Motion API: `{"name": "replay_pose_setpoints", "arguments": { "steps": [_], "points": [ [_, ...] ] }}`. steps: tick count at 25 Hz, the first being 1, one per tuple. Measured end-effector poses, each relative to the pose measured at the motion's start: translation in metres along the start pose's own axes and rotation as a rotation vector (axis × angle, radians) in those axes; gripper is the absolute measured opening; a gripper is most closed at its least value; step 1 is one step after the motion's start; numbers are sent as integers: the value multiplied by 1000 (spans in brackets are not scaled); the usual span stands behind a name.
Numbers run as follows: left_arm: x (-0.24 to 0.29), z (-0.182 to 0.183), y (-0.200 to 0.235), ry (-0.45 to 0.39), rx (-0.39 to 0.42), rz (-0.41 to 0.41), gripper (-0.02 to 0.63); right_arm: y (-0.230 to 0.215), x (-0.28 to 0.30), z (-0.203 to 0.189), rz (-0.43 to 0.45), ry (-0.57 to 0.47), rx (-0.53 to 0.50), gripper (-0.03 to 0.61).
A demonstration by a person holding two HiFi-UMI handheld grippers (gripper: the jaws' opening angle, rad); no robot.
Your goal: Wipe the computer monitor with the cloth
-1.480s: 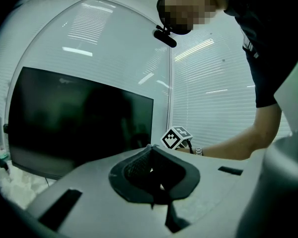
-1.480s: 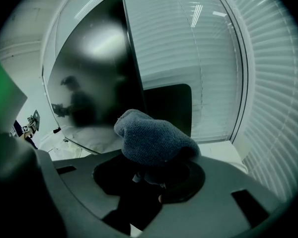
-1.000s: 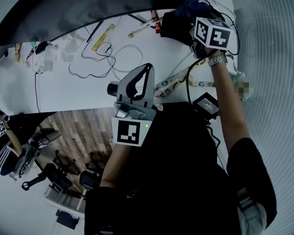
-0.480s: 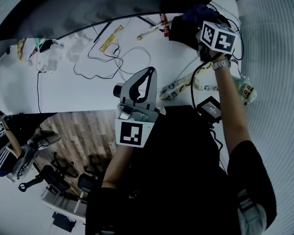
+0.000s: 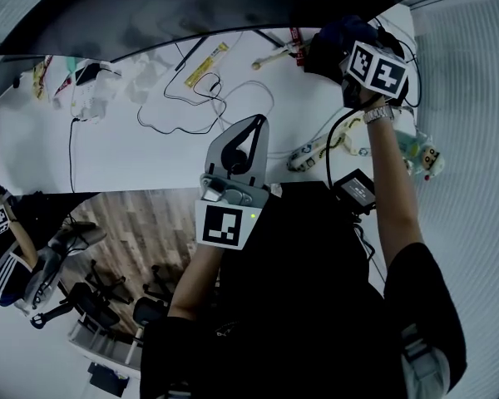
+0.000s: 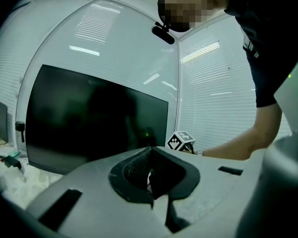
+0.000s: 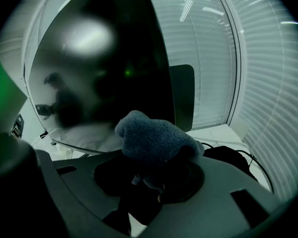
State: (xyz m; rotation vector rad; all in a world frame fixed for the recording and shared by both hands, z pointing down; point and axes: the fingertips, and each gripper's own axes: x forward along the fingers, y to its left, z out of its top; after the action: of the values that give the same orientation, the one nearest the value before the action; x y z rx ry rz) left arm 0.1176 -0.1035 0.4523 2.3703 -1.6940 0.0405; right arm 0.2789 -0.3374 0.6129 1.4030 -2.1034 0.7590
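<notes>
The wide, dark monitor [image 5: 191,7] stands along the far edge of the white table [image 5: 108,165]. From the right gripper view its screen shows hazy grey patches, though I cannot tell smears from reflections, so no wiped area can be made out. Loose cables [image 5: 191,98] and small clutter lie on the table in front of it, well clear of the work. The left tool [image 6: 150,177] hangs low over the near edge of the table, pointed at the screen from a distance, with its jaws together and nothing between them. It appears to have no part in the wiping at present. The right tool [image 7: 156,177] is raised at the right end of the monitor, near the lower part of the screen, and its jaws are clamped on the blue-grey cloth [image 7: 154,140], which bunches out ahead of the tips. The cloth is close to the glass, but whether it touches cannot be told. I judge the pick-up done and the wipe at most begun at this right end, with nearly the whole width of the screen left to cover.
</notes>
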Motion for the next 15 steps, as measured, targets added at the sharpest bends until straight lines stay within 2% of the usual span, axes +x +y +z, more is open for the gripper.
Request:
{"name": "replay_pose_setpoints", "arguments": {
  "steps": [15],
  "points": [
    [-43,3,87,13,-2,-5,8,78,13,-5,-32,11,-2,128]
  ]
}}
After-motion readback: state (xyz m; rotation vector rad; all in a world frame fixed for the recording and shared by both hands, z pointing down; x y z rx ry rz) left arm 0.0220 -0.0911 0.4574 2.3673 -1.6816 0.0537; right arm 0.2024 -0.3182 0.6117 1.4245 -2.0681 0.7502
